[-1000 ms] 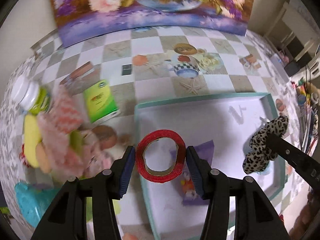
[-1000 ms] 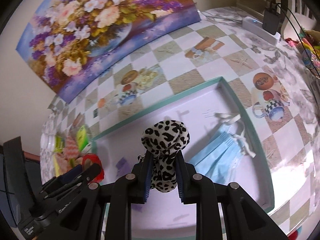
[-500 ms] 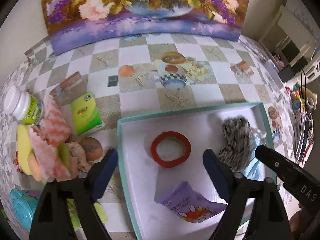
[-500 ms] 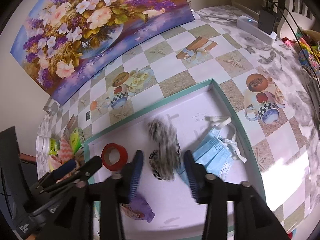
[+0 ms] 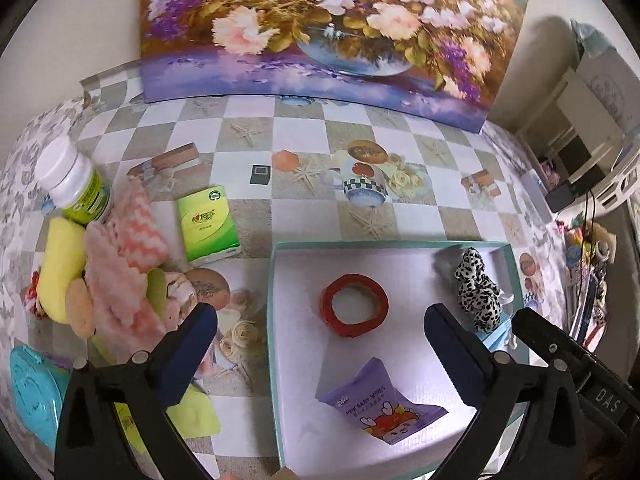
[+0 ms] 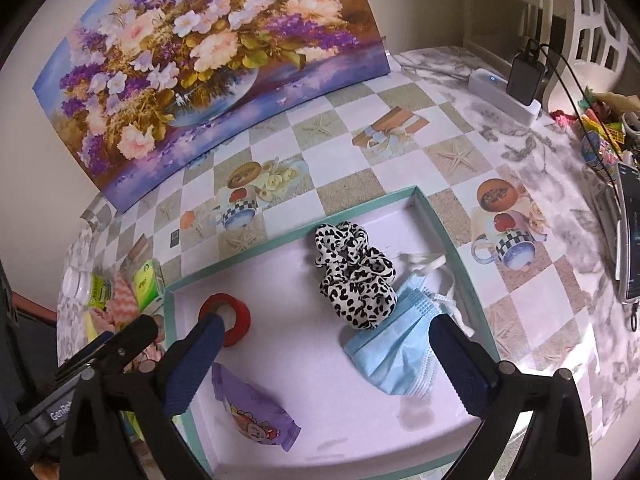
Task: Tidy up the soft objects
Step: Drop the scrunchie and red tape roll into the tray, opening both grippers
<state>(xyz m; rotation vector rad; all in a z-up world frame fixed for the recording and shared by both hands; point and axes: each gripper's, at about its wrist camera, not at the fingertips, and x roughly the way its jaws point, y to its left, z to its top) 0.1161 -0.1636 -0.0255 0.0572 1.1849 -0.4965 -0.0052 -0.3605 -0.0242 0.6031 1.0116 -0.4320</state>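
Observation:
A teal-rimmed white tray (image 5: 273,320) (image 6: 440,224) holds a red tape roll (image 5: 354,309) (image 6: 226,318), a leopard-print scrunchie (image 5: 477,287) (image 6: 354,278), a blue face mask (image 6: 400,340) and a purple baby-wipes packet (image 5: 382,410) (image 6: 252,408). My left gripper (image 5: 320,344) is open and empty above the tray's left part. My right gripper (image 6: 324,364) is open and empty above the tray's middle. A pile of soft things lies left of the tray: pink fluffy cloth (image 5: 116,292), pink zigzag cloth (image 5: 140,228), yellow sponge (image 5: 64,264).
A green tissue pack (image 5: 208,224), a white bottle with green label (image 5: 74,182) and a teal wipes lid (image 5: 32,392) lie left of the tray. A flower painting (image 5: 328,28) stands at the back. A power strip with charger (image 6: 508,92) sits far right.
Both grippers opened and drew back. The red tape roll and the leopard scrunchie were let go and now lie in the tray.

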